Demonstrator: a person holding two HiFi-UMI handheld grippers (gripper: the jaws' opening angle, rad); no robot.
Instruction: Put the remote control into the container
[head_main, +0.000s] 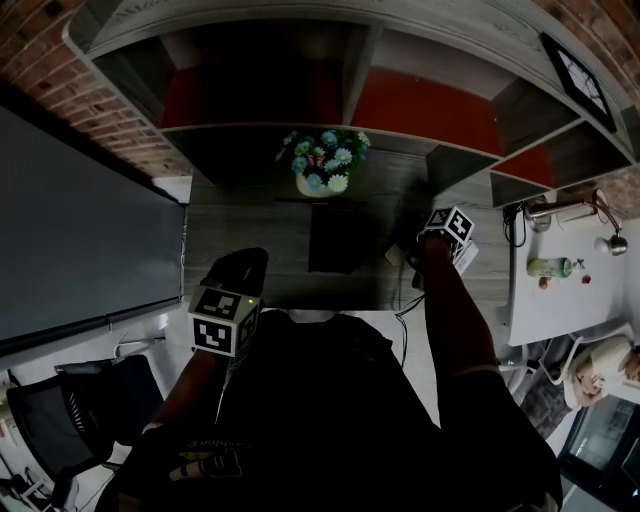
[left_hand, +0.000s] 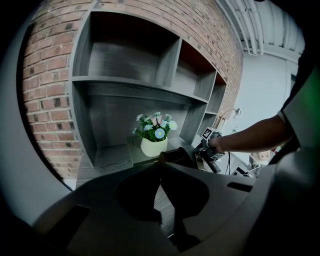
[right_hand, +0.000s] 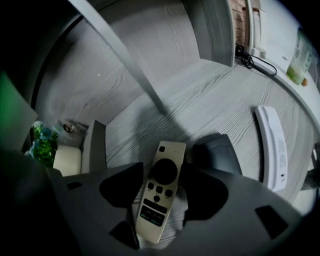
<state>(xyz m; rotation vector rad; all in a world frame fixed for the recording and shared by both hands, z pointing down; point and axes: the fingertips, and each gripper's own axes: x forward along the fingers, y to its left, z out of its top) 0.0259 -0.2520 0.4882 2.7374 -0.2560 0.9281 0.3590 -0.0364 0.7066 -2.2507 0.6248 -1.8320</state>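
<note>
Right claw (right_hand: 175, 162) wide open, pads clear of remote control (right_hand: 161, 195). Remote lies flat on bench (right_hand: 210, 100) between jaws, toward right end, right of dark container (head_main: 335, 238). Left claw (left_hand: 160, 164) closed, empty, near bench's front left corner. Flower pot (head_main: 322, 183) behind container.

Right gripper (head_main: 432, 243) common to head, left views

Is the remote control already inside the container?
No, the remote control lies on the grey desk between the right gripper's open fingers.
</note>
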